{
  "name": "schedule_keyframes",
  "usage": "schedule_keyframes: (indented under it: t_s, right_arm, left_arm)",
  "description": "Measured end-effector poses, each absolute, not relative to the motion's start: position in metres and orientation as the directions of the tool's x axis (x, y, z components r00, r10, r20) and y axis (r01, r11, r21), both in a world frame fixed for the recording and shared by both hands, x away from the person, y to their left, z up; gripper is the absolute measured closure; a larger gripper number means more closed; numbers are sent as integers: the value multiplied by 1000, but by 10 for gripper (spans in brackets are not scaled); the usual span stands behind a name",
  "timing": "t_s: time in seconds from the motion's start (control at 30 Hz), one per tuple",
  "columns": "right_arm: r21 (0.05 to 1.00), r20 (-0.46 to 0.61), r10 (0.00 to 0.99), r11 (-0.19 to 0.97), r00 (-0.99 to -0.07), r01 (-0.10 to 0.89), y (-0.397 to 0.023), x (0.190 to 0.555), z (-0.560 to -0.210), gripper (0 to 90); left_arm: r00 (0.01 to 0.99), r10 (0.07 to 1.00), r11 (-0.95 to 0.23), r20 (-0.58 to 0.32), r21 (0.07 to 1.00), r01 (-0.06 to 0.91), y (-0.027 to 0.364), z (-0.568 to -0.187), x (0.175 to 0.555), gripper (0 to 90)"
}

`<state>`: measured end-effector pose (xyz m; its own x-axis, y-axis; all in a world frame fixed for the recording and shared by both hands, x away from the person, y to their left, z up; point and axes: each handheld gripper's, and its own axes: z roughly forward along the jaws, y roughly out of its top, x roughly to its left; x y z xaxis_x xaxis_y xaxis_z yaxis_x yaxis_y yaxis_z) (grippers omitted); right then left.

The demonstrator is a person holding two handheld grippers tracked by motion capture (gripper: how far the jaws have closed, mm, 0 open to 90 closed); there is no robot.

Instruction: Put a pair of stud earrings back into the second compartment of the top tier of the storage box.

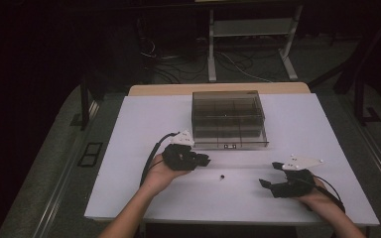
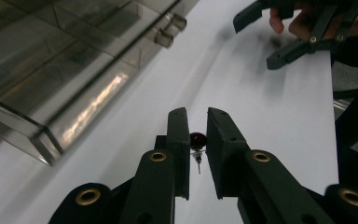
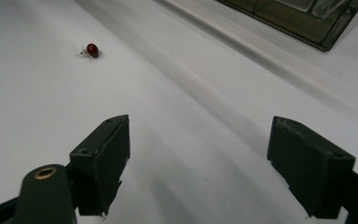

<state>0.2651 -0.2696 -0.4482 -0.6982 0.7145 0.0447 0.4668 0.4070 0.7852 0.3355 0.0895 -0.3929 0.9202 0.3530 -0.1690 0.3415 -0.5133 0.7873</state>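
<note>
While the right fingers [image 3: 198, 165] gape wide, left fingers [image 2: 198, 140] flank, ungripped, the red bead [image 2: 197, 138].

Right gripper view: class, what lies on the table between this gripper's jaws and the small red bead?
Nothing. In the right gripper view, bare white table runs from the right gripper to the red bead. The high view shows the same bare stretch.

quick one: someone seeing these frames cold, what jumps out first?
Probably the clear compartment box at the far middle of the white table, lid shut. Then the tiny dark red bead on a pin, lying alone on the table between the two hands. The left gripper has its jaws nearly together, the bead seen through the gap; the right gripper rests with jaws wide open.
</note>
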Motion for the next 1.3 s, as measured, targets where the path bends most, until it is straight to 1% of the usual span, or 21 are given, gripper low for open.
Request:
schedule_keyframes:
  t_s: [0.7, 0.9, 1.03, 1.3]
  right_arm:
    - [784, 43, 713, 411, -700, 466, -269, 265, -449, 204]
    - [785, 44, 714, 408, -699, 466, -270, 265, -448, 204]
    - [783, 45, 715, 409, -698, 469, -270, 265, -449, 204]
    - [783, 44, 714, 410, -699, 468, -269, 265, -449, 204]
  left_arm:
    - [938, 314, -503, -146, 813, 295, 70, -364, 360, 790]
    - [938, 314, -479, -149, 827, 292, 62, -359, 368, 790]
    - [944, 303, -491, -132, 827, 273, 59, -355, 374, 790]
    - [945, 302, -495, -122, 828, 265, 50, -353, 386, 790]
